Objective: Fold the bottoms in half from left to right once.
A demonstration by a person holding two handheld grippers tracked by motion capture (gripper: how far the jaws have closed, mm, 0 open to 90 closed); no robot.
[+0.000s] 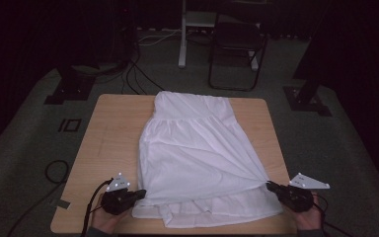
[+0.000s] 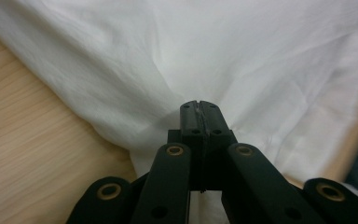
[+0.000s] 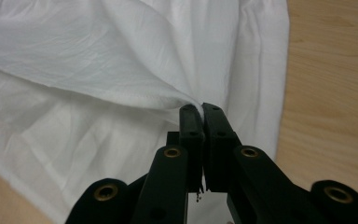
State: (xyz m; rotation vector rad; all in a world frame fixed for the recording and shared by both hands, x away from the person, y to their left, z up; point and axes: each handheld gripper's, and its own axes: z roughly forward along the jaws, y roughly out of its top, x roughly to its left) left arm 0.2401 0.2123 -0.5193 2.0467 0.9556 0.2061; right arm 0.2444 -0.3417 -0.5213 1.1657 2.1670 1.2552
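The white dress [image 1: 197, 153] is lying mid-frame on the wooden table [image 1: 113, 133]. The left gripper [image 1: 139, 193] and right gripper [image 1: 268, 184] are pinching its lower corners, jaws clamped on fabric.

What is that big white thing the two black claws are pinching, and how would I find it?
Look at the light wooden table in the middle of the dark room. Spread across it lies a white dress, with a gathered band at its far end. It is the one white cloth there, pinched at its near corners by the left tool and the right tool.
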